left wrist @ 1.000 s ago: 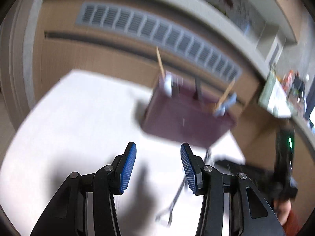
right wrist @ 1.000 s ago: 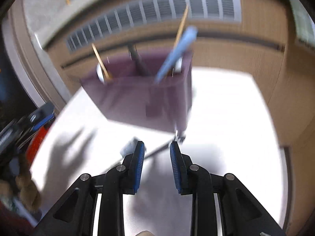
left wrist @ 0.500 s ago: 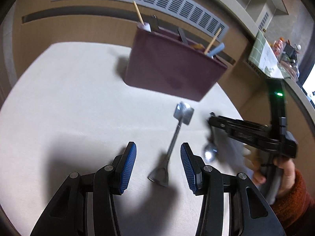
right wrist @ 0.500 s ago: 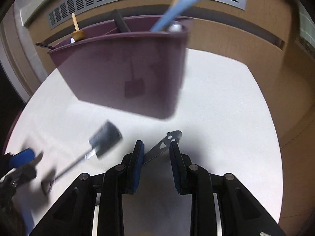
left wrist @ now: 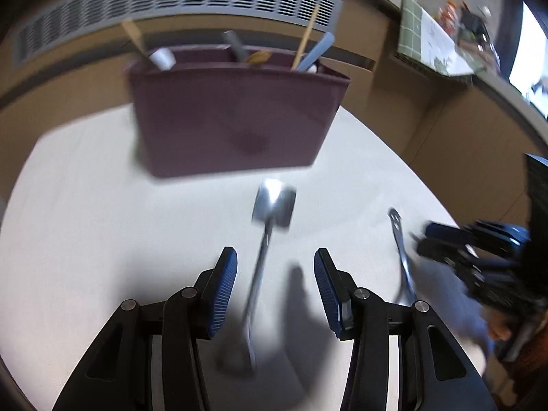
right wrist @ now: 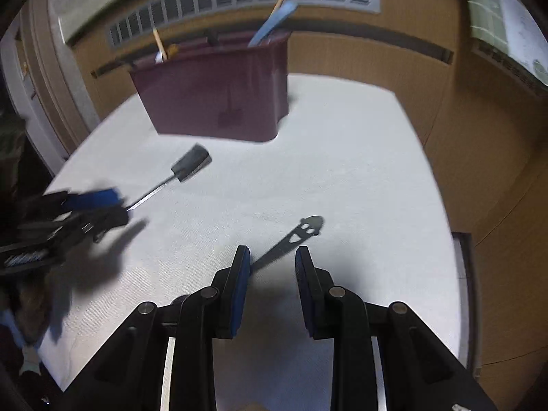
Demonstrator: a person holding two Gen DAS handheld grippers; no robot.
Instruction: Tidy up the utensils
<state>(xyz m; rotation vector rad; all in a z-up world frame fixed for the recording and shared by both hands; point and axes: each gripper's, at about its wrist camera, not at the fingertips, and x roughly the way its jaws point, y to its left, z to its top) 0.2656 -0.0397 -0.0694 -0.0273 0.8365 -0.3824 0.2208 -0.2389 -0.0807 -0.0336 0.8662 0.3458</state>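
On white table (left wrist: pixel 85 222), L gripper (left wrist: pixel 275 270) wide astride spatula (left wrist: pixel 270 212), R gripper (right wrist: pixel 272 265) open, smiley handle (right wrist: pixel 301 231) clear only R view.

motion-blurred spatula (left wrist: pixel 270 226), spoon (right wrist: pixel 291 239) bowl hidden behind right hand-held gripper (right wrist: pixel 272 267)

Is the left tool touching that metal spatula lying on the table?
Apart. In the left wrist view, the left tool stands open, and white table shows between each blue pad and the spatula handle.
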